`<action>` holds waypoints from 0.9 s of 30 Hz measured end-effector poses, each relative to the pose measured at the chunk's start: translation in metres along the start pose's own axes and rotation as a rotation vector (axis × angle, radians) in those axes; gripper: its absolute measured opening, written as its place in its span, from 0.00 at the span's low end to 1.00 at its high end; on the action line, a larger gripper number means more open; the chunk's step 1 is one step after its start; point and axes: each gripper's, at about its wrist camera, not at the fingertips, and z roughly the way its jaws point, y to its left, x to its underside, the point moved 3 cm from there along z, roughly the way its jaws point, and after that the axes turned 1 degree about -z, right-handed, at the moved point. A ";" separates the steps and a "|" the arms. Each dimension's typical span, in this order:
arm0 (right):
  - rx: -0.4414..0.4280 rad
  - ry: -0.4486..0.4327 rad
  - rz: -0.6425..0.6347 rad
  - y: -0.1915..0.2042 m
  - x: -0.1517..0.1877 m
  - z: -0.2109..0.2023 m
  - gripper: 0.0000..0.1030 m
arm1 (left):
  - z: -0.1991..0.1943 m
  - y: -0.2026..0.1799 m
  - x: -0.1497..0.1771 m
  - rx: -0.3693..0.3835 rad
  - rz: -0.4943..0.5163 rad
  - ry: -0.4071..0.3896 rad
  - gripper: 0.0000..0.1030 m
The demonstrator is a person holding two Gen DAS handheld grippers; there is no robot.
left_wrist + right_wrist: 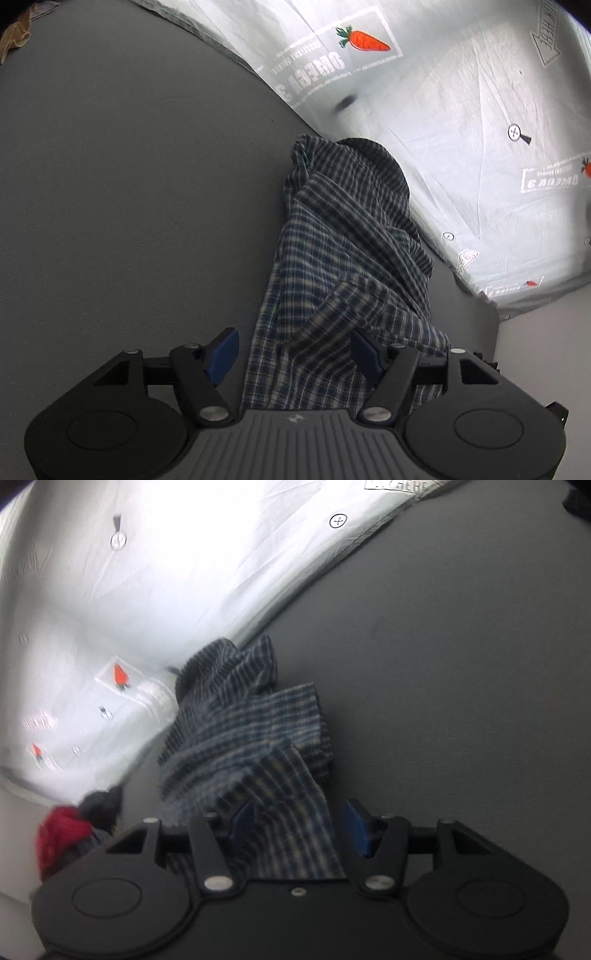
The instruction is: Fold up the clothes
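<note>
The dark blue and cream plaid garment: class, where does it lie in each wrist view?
Left wrist: the dark blue and cream plaid garment runs from centre down between the fingers.
Right wrist: it lies centre, slightly left, blurred.
Shared landmark: the white carrot-printed sheet behind it.

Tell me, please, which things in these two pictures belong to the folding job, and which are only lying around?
Belong to the job:
- plaid shirt, bunched on the grey surface
- left hand-held gripper, open over the shirt
- right hand-held gripper, open over the shirt

Just lying about:
- white carrot-print sheet
- red and dark cloth at the surface's edge
- tan cloth in the far corner
</note>
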 end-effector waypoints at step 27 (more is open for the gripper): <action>0.256 -0.182 -0.289 0.021 0.007 -0.030 0.35 | -0.038 -0.030 0.001 -0.285 0.216 -0.166 0.66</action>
